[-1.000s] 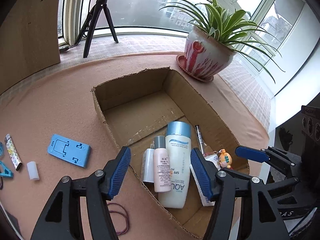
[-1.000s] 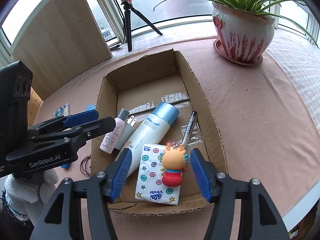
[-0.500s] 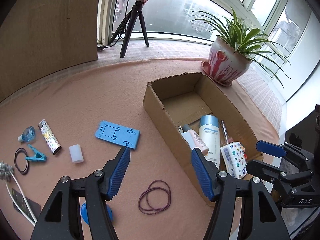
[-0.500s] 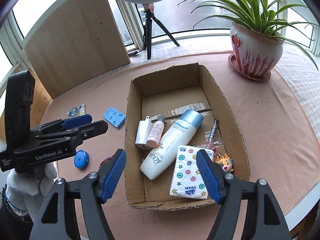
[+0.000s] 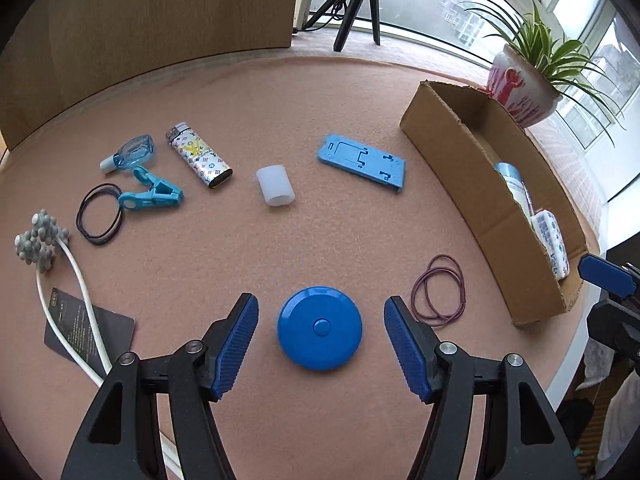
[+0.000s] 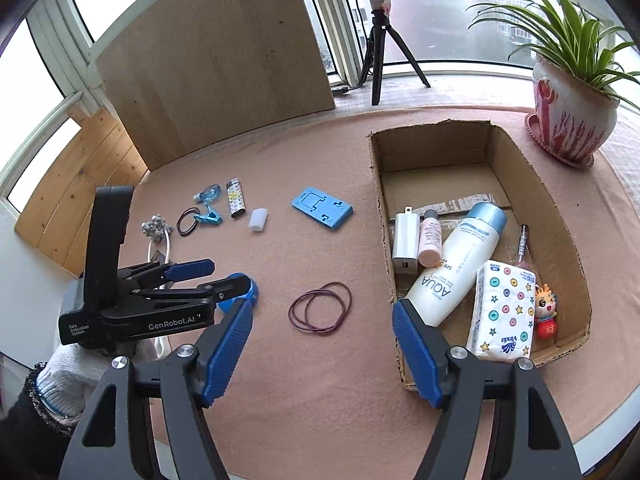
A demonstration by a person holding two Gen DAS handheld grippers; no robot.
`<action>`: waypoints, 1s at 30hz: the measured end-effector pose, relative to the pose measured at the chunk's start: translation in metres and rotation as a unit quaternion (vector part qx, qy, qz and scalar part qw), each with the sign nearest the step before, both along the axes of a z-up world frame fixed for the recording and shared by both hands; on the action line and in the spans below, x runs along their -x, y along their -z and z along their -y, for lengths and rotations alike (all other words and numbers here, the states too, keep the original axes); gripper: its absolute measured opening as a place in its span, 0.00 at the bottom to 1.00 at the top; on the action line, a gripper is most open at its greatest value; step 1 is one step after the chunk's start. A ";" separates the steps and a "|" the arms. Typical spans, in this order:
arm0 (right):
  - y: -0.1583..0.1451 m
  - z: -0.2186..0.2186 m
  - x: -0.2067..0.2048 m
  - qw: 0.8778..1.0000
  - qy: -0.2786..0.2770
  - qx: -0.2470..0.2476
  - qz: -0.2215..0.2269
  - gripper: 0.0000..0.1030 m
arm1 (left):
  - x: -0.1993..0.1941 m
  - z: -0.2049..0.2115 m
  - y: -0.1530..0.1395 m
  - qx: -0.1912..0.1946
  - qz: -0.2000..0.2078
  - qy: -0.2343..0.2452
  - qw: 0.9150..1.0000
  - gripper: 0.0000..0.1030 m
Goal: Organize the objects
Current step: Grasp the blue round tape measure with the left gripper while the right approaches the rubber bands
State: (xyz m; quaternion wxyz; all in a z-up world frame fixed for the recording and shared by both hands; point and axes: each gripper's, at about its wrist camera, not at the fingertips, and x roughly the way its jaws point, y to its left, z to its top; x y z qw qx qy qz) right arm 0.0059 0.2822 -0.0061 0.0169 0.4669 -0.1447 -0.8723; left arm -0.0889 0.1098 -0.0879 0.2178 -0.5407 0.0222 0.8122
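Observation:
A round blue tape measure [image 5: 320, 328] lies flat on the pink mat, right between the fingers of my left gripper [image 5: 321, 300], which is open and not touching it. My right gripper [image 6: 322, 306] is open and empty above maroon rubber bands [image 6: 320, 306], just left of the cardboard box [image 6: 560, 216]. In the box lie an AQUA bottle [image 6: 460, 264], a tissue pack [image 6: 506, 312], a white charger [image 6: 406, 240], a small pink bottle [image 6: 431, 238], a pen [image 6: 522, 244] and a toy keychain [image 6: 546, 312]. In the right wrist view the left gripper [image 6: 226, 274] half hides the tape measure.
Loose on the mat are a blue phone stand [image 5: 362, 162], a white cap [image 5: 275, 186], a patterned lighter [image 5: 199, 155], a blue clip [image 5: 152, 196], black hair ties [image 5: 98, 214], a grey massager [image 5: 40, 240] and a black card [image 5: 86, 328]. A potted plant [image 6: 572, 120] stands behind the box.
My left gripper has swung left from above the box and sunk over the tape measure. My right gripper has drawn back and left from the box to the rubber bands.

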 end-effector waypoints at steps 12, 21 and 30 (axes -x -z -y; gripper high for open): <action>0.050 0.044 0.012 0.997 -0.019 -0.029 0.070 0.62 | -0.006 -0.009 0.018 0.035 -0.005 0.025 0.999 0.67; 0.071 0.046 0.029 0.994 0.001 -0.053 0.099 0.61 | 0.000 -0.015 0.022 0.055 -0.017 0.031 0.998 0.52; 0.089 0.049 0.048 0.990 0.011 -0.074 0.119 0.59 | 0.008 0.007 0.023 0.052 -0.018 0.014 0.998 0.52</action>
